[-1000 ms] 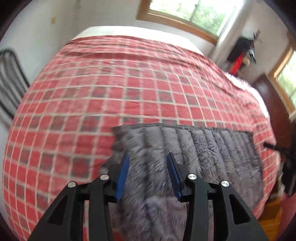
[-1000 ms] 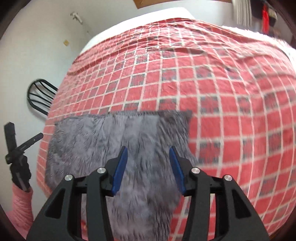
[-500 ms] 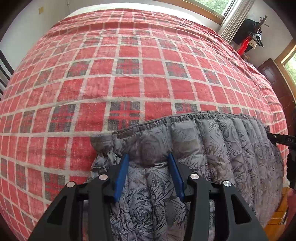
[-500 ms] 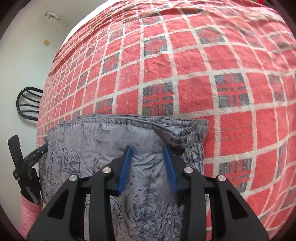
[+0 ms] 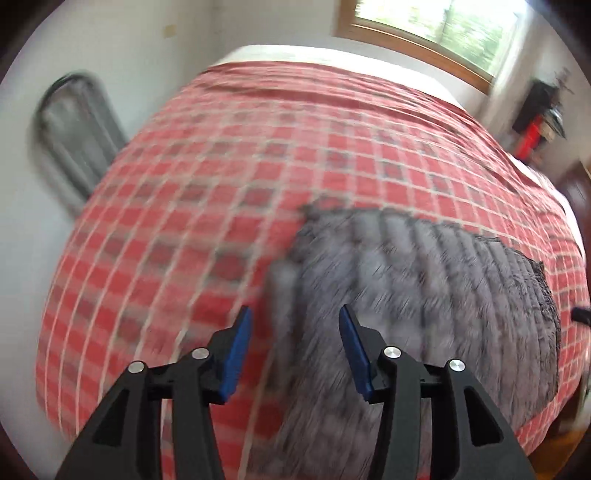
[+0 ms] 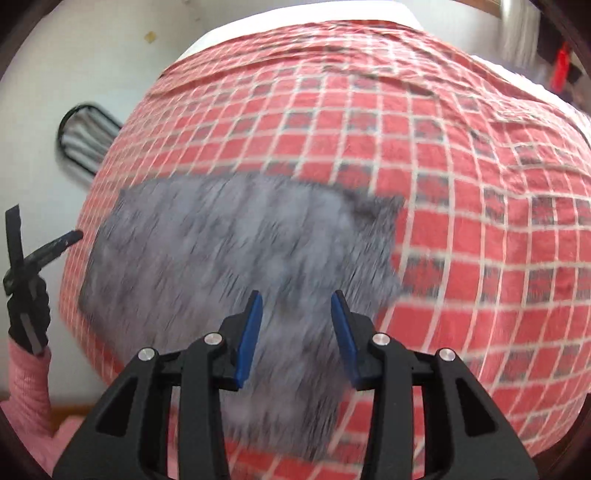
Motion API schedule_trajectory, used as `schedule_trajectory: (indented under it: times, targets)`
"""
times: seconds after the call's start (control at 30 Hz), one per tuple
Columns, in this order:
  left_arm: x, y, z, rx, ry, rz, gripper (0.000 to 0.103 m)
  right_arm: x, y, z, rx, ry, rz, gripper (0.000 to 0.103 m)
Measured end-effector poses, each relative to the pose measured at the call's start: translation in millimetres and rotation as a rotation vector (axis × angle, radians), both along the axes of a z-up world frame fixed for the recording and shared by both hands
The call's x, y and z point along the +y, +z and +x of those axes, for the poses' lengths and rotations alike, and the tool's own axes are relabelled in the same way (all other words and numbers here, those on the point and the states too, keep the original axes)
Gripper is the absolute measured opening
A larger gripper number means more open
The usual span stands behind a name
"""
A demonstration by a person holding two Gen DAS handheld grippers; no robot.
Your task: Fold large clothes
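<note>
Both jaws apart, grey garment [image 5: 424, 288] below, unheld

1. Daylight, bright and soft – window [image 5: 436, 26] at upper right of the left wrist view is blown out.
2. Heavy motion blur on the red checked bedspread [image 5: 229, 177] and grey garment [image 6: 236, 240] in both views.
3. Gripper fingers at bottom stay sharp.
4. Fisheye bulge – bed bends, dark vignette in the corners.
5. No hard shadows, no glare.
</note>
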State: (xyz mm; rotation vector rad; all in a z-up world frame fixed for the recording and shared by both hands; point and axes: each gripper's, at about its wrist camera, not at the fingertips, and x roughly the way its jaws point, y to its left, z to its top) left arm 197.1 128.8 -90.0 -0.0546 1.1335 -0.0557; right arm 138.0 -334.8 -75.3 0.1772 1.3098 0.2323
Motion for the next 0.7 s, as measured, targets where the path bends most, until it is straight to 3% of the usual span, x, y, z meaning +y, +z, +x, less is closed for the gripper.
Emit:
schedule_trajectory:
  times: [0.2, 0.33, 0.47, 0.7]
  targets:
    - [32, -14, -65, 0.077, 0.191, -0.076, 0.052, 22, -20, -35, 0.071, 0.007, 0.006, 0.038]
    - [31, -32, -98, 0.128, 0.261, -0.221, 0.053, 25, -36, -46, 0.088, -0.026, -0.003, 0.038]
    - [25, -50, -106, 0.131, 0.292, -0.320, 0.053, 24, -58, -48, 0.111, -0.046, -0.005, 0.034]
    - [29, -77, -99, 0.131, 0.381, -0.428, 0.054, 25, -83, -43, 0.129, -0.076, 0.017, 0.034]
